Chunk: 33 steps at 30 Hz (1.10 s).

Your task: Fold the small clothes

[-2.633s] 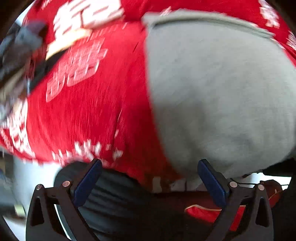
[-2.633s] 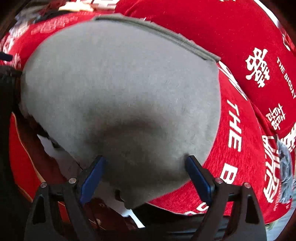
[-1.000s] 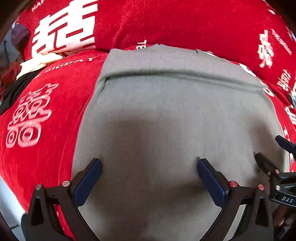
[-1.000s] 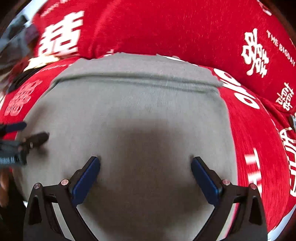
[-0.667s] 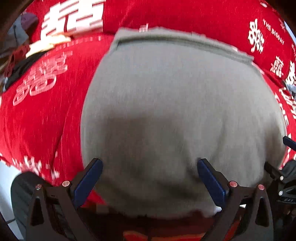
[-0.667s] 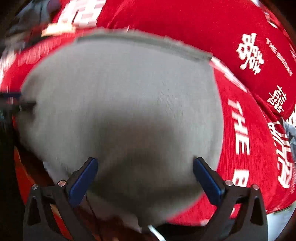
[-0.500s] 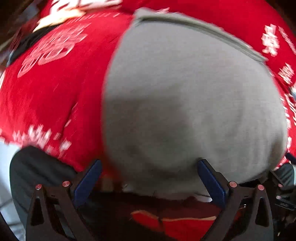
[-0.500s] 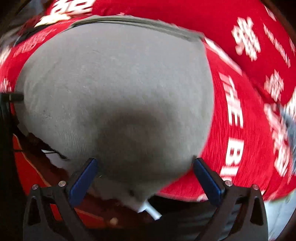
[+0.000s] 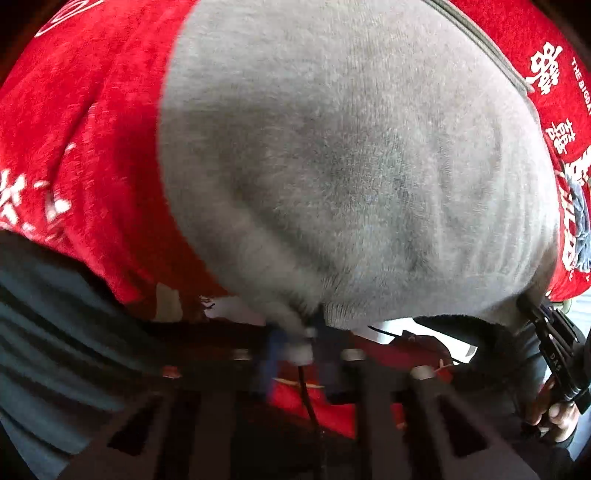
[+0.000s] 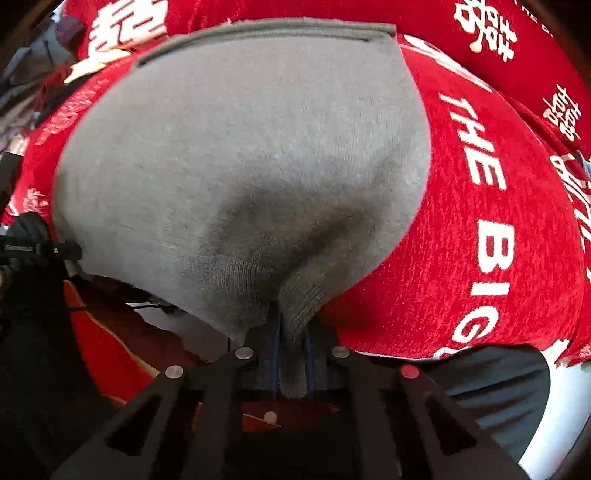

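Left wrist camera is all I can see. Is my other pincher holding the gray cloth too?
Observer: Yes. The right gripper is shut on the near edge of the gray cloth, with a bit of fabric pinched between its blue pads.
Operator: What's past the cloth?
Observer: The far hem lies flat on the red blanket, whose white letters read THE BIG.
Operator: Can you see my left pincher?
Observer: Yes, the left gripper is at the cloth's left near corner.
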Each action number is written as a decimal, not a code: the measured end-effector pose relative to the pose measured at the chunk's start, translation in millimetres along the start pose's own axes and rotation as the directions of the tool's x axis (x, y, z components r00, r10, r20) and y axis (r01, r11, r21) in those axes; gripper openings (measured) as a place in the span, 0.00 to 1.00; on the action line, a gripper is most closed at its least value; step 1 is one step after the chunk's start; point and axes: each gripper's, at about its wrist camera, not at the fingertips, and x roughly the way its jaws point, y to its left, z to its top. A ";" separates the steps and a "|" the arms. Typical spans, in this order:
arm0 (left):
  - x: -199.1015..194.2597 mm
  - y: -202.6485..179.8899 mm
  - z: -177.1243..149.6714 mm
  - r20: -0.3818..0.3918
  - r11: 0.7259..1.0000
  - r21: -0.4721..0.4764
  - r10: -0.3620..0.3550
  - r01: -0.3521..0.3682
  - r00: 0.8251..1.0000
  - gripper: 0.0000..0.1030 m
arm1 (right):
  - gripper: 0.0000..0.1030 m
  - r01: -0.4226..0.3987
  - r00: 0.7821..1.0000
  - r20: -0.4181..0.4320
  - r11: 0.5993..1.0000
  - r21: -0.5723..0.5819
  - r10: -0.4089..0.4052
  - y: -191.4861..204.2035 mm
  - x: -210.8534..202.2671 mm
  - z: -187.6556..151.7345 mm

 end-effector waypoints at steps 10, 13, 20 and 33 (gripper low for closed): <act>-108.0 -20.1 35.7 0.364 0.995 0.078 -0.082 0.057 0.928 0.08 | 0.06 -0.166 0.906 0.391 0.986 -0.023 0.162 -3.1 -102.2 66.2; -120.3 -22.7 77.2 0.432 0.996 0.055 -0.087 0.070 0.898 0.08 | 0.06 -0.200 0.887 0.434 0.978 0.053 0.158 -11.9 -95.1 102.0; -72.3 -7.7 144.6 0.378 0.995 -0.061 -0.047 0.075 0.925 0.08 | 0.09 -0.196 0.936 0.326 0.967 0.163 0.135 -25.2 -26.4 145.1; -128.4 18.3 96.9 0.579 0.996 0.076 -0.075 0.038 0.812 1.00 | 0.80 -0.232 0.851 0.502 0.968 0.097 0.153 -61.1 -79.5 115.7</act>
